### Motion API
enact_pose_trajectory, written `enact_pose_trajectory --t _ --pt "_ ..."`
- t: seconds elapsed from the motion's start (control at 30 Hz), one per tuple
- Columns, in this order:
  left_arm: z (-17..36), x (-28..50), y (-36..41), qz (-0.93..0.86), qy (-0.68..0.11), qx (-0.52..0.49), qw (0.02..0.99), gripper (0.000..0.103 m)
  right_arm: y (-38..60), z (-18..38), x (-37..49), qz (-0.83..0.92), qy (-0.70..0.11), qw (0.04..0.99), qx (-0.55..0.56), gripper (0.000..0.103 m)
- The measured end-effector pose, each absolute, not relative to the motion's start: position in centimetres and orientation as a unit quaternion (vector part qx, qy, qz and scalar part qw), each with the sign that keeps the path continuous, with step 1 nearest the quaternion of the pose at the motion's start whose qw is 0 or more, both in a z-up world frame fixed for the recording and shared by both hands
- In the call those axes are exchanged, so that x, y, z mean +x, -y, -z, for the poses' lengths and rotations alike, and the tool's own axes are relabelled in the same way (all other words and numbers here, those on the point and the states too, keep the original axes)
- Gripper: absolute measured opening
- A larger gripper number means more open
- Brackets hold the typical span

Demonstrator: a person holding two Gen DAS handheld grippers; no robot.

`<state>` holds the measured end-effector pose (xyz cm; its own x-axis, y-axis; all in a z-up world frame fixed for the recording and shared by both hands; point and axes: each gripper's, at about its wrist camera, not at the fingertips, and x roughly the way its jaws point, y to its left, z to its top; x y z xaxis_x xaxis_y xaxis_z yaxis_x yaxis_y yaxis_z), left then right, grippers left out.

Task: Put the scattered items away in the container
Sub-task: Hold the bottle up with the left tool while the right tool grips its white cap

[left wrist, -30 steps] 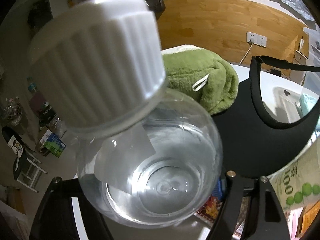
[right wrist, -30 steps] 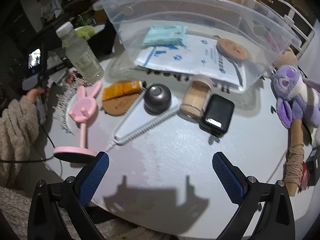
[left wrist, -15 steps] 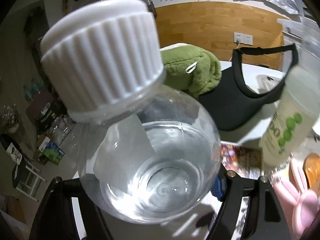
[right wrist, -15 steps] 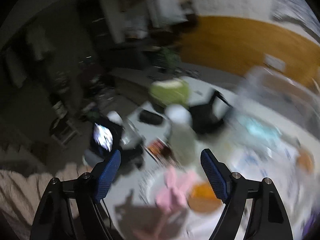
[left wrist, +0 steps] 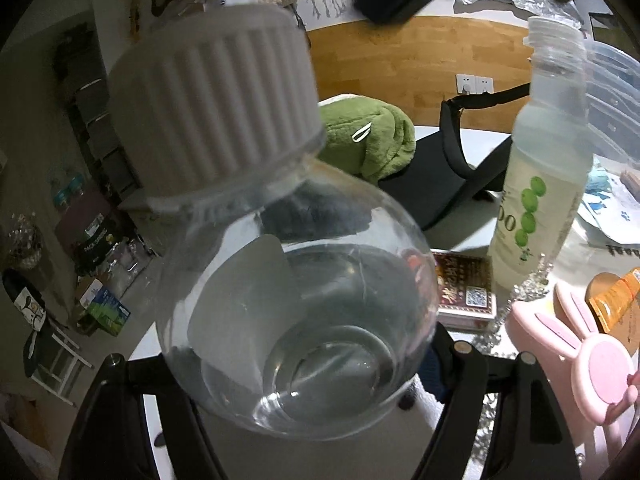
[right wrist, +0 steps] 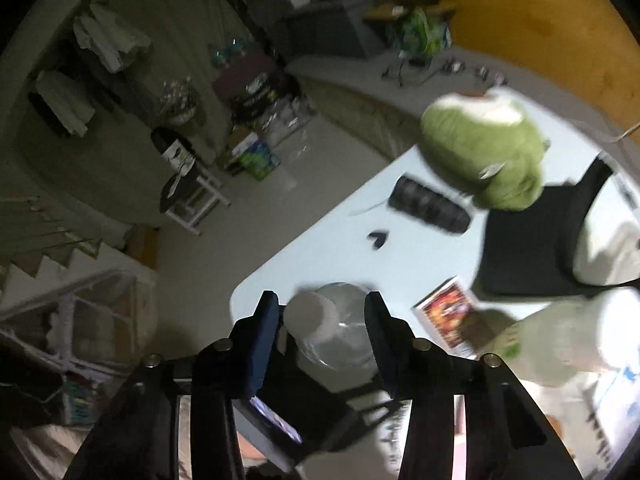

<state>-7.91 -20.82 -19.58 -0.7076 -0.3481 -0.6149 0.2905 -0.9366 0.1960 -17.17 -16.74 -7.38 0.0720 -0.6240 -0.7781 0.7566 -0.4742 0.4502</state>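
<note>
My left gripper (left wrist: 296,364) is shut on a clear round bottle (left wrist: 296,336) with a white ribbed cap (left wrist: 216,104), held above the table's near edge. My right gripper (right wrist: 322,316) has come over it from above: its blue-padded fingers (right wrist: 264,332) stand either side of the bottle's cap (right wrist: 312,316) and shoulders (right wrist: 344,340), open, not touching. A green-labelled drink bottle (left wrist: 540,168) stands to the right, in front of the clear plastic container (left wrist: 616,92). A pink rabbit fan (left wrist: 584,356) lies at lower right.
On the white table (right wrist: 328,248) lie a green plush (left wrist: 368,136), a black visor (left wrist: 452,172), a red card box (left wrist: 464,292), an orange tube (left wrist: 616,296) and a black cylinder (right wrist: 428,204). The floor beyond the table's left edge holds boxes and a stool.
My right gripper swung left from the table's middle and narrowed around the clear bottle. My left gripper turned right with the bottle, bringing the drink bottle and pink fan into view.
</note>
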Motion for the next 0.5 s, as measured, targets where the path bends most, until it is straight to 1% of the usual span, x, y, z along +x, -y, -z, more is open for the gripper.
enact_pose_trajectory --t 0.03,0.13,0.23,0.5 --pt "19.6 -7.8 20.8 0.923 0.042 0.34 0.172 0.077 17.1 7.8 -17.1 0.668 -0.064 0.513 0.535 0.039" --pt "19.6 -7.3 20.6 0.924 0.042 0.34 0.169 0.077 16.9 8.2 -16.4 0.649 -0.052 0.52 0.553 0.031" --pt "19.3 -7.9 21.1 0.924 0.044 0.343 0.164 0.077 16.3 8.3 -16.1 0.64 -0.048 0.526 0.558 0.031" --pt "19.5 -6.1 19.9 0.925 0.053 0.347 0.145 0.077 14.5 8.8 -13.8 0.622 -0.052 0.535 0.57 0.031"
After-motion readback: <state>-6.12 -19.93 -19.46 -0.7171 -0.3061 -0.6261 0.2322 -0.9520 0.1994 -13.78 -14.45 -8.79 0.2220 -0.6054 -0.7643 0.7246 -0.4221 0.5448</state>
